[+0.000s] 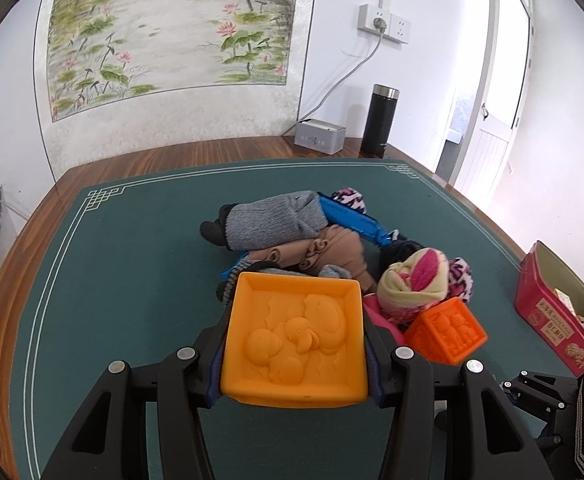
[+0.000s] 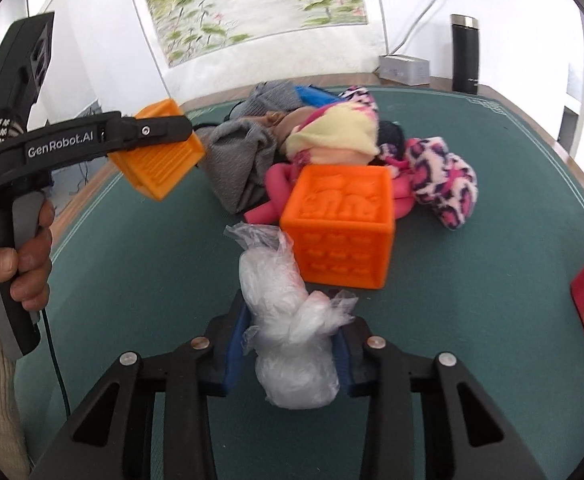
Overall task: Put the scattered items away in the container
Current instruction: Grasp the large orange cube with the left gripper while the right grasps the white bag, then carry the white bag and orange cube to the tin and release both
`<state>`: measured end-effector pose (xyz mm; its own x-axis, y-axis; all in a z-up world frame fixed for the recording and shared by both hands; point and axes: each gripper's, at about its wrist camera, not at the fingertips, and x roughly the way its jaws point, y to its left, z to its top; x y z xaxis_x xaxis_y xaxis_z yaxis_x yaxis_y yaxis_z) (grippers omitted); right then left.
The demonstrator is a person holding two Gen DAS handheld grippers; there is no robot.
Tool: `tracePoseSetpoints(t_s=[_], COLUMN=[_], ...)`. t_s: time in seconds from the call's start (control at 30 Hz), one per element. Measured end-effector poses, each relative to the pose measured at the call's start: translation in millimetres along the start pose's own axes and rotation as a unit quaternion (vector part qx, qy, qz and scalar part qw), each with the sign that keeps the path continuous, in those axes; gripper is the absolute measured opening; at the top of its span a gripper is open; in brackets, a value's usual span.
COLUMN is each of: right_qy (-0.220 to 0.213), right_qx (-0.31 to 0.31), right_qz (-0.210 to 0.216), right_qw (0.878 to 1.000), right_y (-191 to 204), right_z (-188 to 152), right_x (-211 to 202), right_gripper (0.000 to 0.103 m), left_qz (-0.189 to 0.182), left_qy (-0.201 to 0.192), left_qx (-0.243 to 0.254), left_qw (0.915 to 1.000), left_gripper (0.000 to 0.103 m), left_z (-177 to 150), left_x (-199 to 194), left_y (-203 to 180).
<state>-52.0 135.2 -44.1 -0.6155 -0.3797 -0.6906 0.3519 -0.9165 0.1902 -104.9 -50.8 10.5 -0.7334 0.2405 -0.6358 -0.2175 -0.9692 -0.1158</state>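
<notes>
Left gripper jaws clamp the light orange block; right gripper jaws pinch the plastic bag between them, both seemingly bound for the container.

We list: a light orange cube with raised ducks; a deeper orange cube with embossed figures; a clear white plastic bag; a grey knit sock; a tan garment; a pink-and-cream fleece roll; a pink, white and black leopard-print sock; a blue container; a red tin; a dark green mat with white border lines on the brown wood surface.
</notes>
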Motion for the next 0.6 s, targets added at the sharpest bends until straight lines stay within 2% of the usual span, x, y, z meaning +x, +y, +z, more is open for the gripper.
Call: tracePoseSetpoints(t_s=[0.17,0.3,0.6], right_qy=[-0.035,-0.064,-0.122], right_qx=[0.005,0.012,0.071], right_qz=[-0.021,-0.059,-0.134], right_qw=[0.999,0.996,0.981], right_y=[-2,-7,-41], right_z=[-5,-9,-18], right_x=[-16,-31,-72], right_gripper=[0.04,0.04,0.04], left_qz=[-0.011,-0.029,-0.071], left_qy=[-0.006,-0.009,-0.01], left_qx=[0.015,0.023,0.048], left_qw=[0.9998,0.9993,0.9963], left_gripper=[0.054,0.054,0.054], left_z=[1,1,-2], left_x=[-4,-6,-11], left_y=[-16,-30,-68])
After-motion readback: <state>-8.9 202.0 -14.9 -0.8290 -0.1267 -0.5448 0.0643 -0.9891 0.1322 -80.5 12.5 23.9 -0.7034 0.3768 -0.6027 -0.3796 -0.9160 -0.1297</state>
